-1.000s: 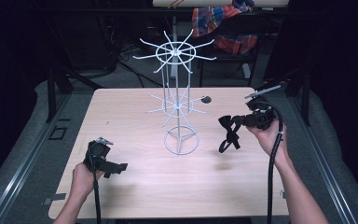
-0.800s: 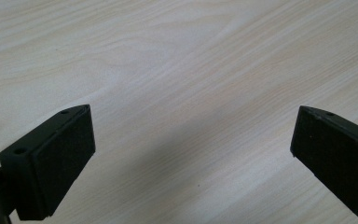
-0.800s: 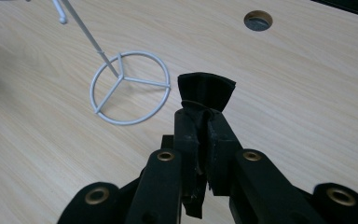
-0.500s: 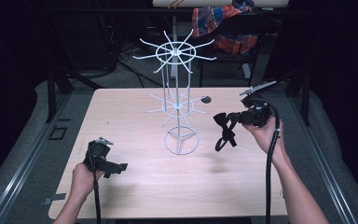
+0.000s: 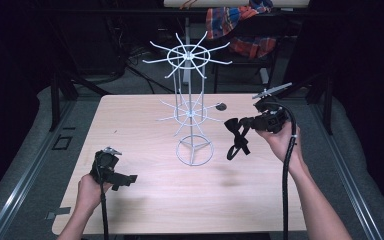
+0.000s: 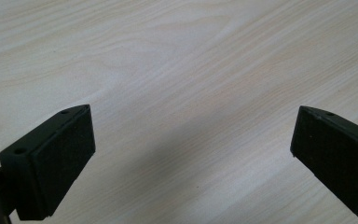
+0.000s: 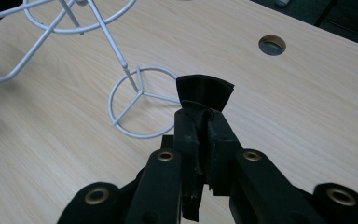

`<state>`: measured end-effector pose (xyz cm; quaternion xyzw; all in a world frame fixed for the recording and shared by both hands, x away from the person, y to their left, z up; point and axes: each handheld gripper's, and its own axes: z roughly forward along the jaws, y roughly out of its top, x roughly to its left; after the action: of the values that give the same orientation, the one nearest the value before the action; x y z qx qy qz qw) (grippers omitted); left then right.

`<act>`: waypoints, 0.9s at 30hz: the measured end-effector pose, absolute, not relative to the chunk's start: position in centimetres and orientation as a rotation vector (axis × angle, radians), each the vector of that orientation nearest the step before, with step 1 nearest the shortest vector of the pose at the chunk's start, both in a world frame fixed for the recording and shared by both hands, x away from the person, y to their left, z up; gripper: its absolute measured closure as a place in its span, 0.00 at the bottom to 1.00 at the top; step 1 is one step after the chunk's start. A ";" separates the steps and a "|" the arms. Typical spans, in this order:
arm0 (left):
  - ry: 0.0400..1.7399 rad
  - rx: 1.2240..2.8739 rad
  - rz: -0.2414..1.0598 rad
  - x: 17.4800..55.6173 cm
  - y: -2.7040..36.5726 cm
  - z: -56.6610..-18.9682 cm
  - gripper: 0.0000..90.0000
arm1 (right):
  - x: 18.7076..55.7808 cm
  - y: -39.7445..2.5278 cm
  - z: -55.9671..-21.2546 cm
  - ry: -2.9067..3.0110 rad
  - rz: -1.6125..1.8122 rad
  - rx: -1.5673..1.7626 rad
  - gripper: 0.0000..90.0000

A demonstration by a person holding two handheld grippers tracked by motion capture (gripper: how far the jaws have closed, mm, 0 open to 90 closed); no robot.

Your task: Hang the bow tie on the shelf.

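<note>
A white wire display rack point(image 5: 190, 112) with two tiers of spoke hooks stands mid-table on a ring base point(image 7: 137, 93). My right gripper point(image 5: 244, 123) is held in the air to the right of the rack, shut on a black bow tie point(image 5: 236, 135) whose strap hangs down in a loop. In the right gripper view the bow tie's flared end point(image 7: 204, 92) sticks out beyond the closed jaws of the right gripper point(image 7: 204, 123). My left gripper point(image 5: 127, 179) is low over the front left of the table, open, with bare wood between the jaws of the left gripper point(image 6: 191, 154).
A round cable hole point(image 5: 220, 106) sits in the light wood table point(image 5: 145, 210) behind the rack. A plaid cloth point(image 5: 235, 25) hangs on a chair beyond the far edge. Dark floor and metal rails surround the table.
My right gripper has carried the bow tie leftward and slightly up, closer to the rack. The left gripper has stayed in place.
</note>
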<state>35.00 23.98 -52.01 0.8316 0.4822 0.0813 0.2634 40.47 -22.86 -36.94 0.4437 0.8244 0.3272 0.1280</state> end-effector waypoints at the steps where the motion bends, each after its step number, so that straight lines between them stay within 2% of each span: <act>1: 1.306 2.247 0.219 35.0 24.0 -52.0 0.00 | 40.5 -22.7 -36.8 2.397 0.956 1.290 0.94; 27: 1.301 2.251 0.217 35.1 23.9 -52.0 0.00 | 41.1 -20.0 -35.8 2.408 0.981 1.235 0.94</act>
<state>35.08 23.86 -52.01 0.8323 0.4812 0.0804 0.2633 41.06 -19.97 -35.76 0.4253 0.8293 0.3379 0.1312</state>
